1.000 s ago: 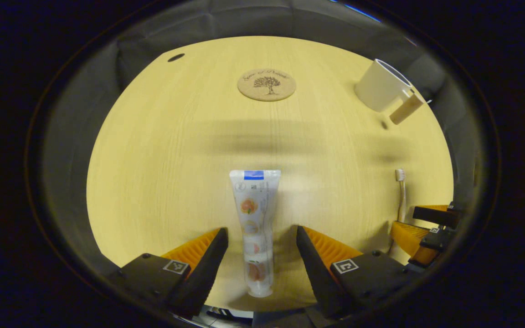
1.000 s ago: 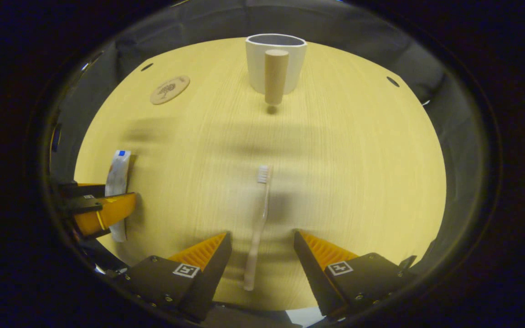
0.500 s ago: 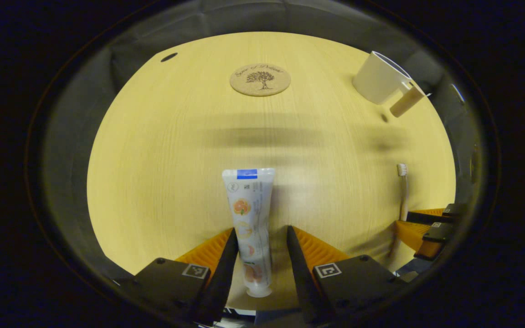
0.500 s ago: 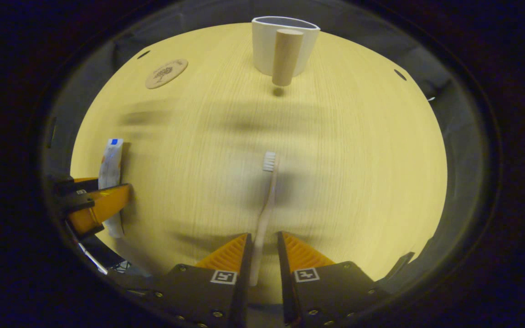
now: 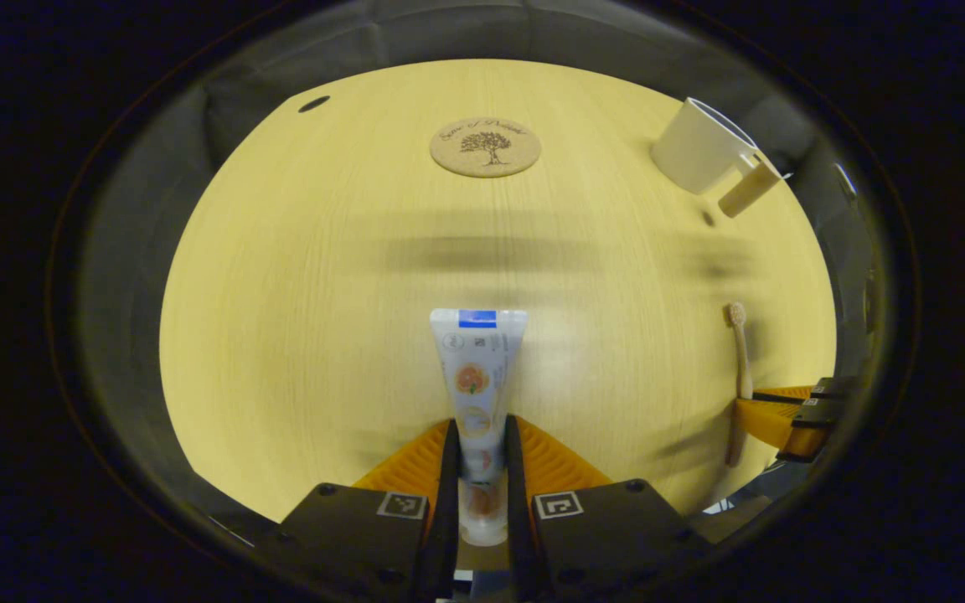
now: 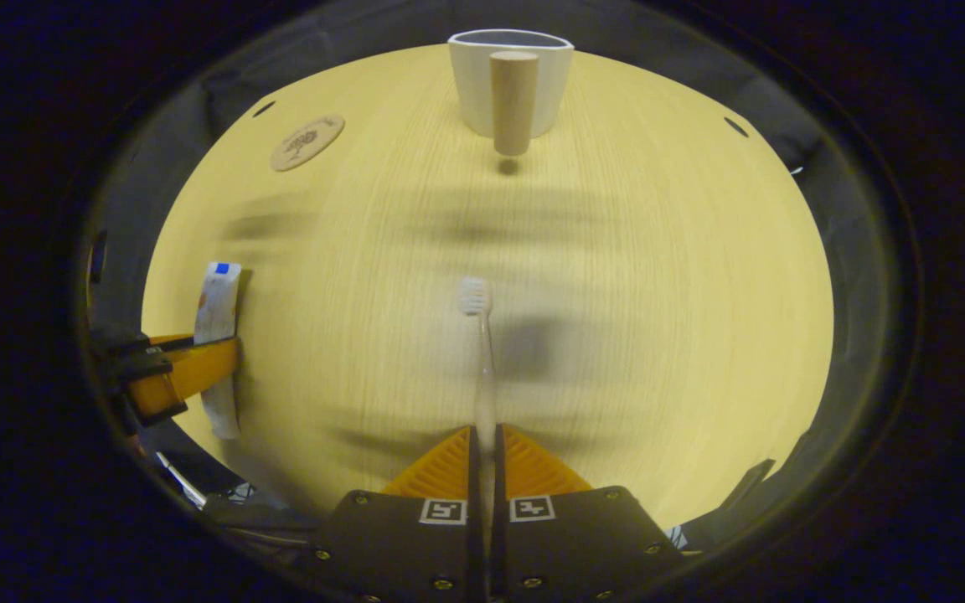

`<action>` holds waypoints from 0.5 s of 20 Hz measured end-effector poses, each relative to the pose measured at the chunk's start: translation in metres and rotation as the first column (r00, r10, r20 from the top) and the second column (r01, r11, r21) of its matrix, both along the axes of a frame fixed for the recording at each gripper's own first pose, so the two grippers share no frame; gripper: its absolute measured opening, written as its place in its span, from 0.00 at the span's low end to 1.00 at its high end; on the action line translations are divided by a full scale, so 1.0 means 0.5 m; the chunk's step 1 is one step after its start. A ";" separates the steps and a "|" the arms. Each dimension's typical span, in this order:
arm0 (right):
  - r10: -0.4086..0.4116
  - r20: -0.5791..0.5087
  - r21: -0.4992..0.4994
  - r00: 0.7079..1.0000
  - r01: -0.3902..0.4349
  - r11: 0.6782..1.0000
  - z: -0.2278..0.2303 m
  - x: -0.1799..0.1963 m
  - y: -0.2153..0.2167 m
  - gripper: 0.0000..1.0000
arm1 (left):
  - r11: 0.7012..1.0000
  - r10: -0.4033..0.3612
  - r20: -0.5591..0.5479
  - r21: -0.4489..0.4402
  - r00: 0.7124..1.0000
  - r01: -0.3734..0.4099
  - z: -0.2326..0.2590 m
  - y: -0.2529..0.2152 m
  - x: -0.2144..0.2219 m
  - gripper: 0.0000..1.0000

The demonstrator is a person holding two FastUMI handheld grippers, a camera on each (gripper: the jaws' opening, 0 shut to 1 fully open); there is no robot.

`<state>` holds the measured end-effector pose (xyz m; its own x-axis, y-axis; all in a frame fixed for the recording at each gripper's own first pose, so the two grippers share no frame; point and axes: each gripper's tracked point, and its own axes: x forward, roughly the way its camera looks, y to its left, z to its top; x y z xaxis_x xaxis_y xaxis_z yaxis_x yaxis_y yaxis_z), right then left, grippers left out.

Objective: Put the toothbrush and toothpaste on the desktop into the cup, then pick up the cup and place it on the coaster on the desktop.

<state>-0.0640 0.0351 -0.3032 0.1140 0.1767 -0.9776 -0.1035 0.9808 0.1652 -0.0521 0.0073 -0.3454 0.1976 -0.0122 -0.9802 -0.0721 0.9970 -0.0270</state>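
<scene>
Toothpaste tube and toothbrush, both nearer than the white cup, sit clamped in left claw and right claw; lift level, then drop each in upright.

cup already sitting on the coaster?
No. In the left gripper view the cup stands on the bare desktop, well apart from the coaster, which has nothing on it.
</scene>
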 end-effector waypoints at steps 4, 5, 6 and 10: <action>0.007 0.050 0.001 0.999 -0.007 1.000 0.001 0.005 0.000 0.02 | 1.000 -0.004 0.023 -0.008 1.000 0.004 0.007 0.001 0.002 0.24; 0.006 0.061 0.005 0.998 -0.006 1.000 0.003 0.004 -0.001 0.02 | 1.000 -0.007 0.027 -0.009 1.000 0.007 0.005 0.001 0.001 0.24; -0.001 0.068 0.013 0.998 0.000 1.000 0.006 0.005 -0.002 0.02 | 1.000 -0.010 0.030 -0.006 1.000 0.010 0.006 0.001 0.001 0.24; -0.051 0.121 0.064 0.991 0.043 0.997 0.031 0.013 -0.002 0.02 | 1.000 -0.012 0.071 0.009 0.997 0.011 0.027 0.012 0.003 0.25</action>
